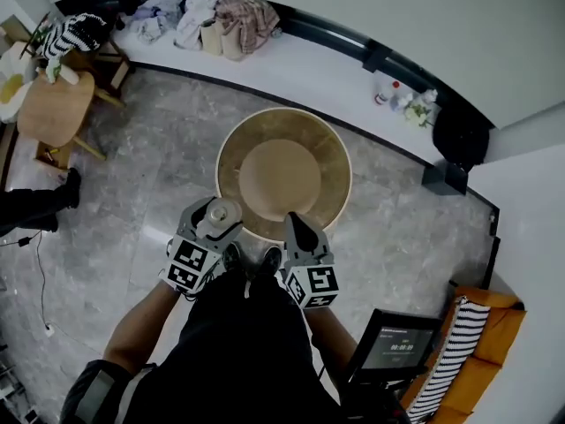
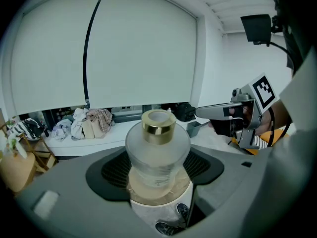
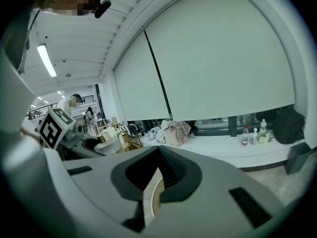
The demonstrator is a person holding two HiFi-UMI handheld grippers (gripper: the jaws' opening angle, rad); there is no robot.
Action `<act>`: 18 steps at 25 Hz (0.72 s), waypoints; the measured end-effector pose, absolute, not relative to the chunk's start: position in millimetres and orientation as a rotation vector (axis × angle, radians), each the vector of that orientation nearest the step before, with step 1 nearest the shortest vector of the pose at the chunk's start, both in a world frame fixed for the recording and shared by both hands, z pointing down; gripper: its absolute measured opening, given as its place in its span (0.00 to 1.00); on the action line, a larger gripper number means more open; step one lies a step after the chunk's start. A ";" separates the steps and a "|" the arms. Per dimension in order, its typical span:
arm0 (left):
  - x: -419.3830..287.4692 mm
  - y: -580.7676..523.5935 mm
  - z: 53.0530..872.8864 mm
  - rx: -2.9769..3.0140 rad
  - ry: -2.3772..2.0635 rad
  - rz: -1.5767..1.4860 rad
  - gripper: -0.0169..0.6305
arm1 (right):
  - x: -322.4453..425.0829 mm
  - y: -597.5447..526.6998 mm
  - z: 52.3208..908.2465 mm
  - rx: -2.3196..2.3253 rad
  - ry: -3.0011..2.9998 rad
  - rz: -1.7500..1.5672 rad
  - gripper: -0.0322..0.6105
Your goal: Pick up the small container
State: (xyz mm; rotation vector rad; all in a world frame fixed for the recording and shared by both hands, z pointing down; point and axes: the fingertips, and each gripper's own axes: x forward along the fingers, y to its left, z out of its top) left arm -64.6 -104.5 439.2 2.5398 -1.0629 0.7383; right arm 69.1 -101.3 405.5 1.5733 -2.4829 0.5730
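Note:
The small container (image 2: 157, 135) is a frosted glass bottle with a gold collar. My left gripper (image 2: 158, 168) is shut on its body and holds it upright. In the head view the container (image 1: 222, 210) sits in the left gripper (image 1: 217, 219), above the near-left rim of the round wooden table (image 1: 282, 131). My right gripper (image 1: 296, 226) is beside it over the table's near edge, shut with nothing in it. In the right gripper view its jaws (image 3: 154, 185) leave only a thin slit, through which the table edge shows.
A long white ledge (image 1: 309, 56) runs along the far wall, carrying a heap of clothes (image 1: 221, 16) and small bottles (image 1: 388, 91). A wooden chair (image 1: 53, 109) stands at far left, an orange seat (image 1: 481, 352) and a screen (image 1: 397, 343) at lower right.

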 end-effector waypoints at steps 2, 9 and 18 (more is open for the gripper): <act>-66.0 -95.6 433.5 2.532 -1.066 0.737 0.54 | 65.9 -95.2 396.5 1.572 -2.497 0.571 0.05; -70.1 -77.9 417.7 2.506 -1.062 0.760 0.54 | 62.0 -78.3 372.9 1.576 -2.521 0.578 0.05; -69.3 -71.3 397.4 2.517 -1.071 0.740 0.54 | 67.3 -76.6 349.9 1.611 -2.538 0.543 0.05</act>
